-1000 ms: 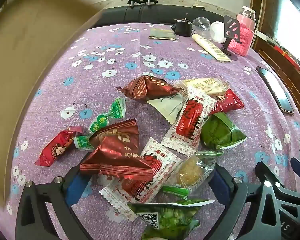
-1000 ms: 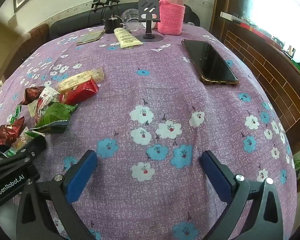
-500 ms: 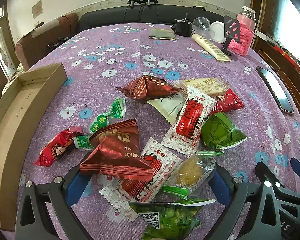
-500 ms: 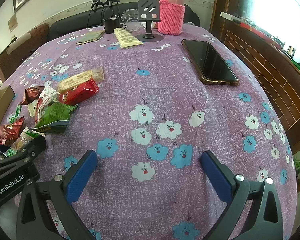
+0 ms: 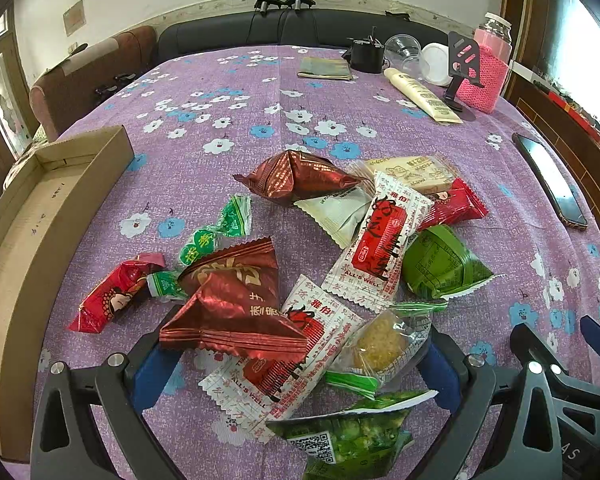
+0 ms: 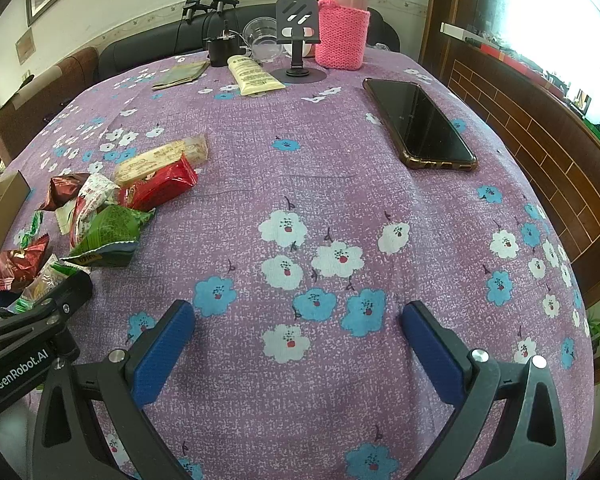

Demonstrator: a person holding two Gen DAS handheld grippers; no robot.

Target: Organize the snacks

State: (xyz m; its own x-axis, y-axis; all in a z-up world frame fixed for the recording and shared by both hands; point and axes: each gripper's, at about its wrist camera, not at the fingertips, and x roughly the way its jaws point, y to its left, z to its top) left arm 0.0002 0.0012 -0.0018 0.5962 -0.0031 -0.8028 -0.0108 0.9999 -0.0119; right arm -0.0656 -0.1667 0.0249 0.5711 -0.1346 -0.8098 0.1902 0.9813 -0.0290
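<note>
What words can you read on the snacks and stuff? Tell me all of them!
"ALL'S WELL" on the upper white-and-red packet, by its lower edge.
"ALL'S WELL" on the lower white-and-red packet too.
"GenRobot.AI" on the left claw, seen from the right wrist view.
The green pea bag has a QR code, no readable words.
Chinese characters on the red, green and beige wrappers, and print on the cream tube, are too small or blurred to read.
</note>
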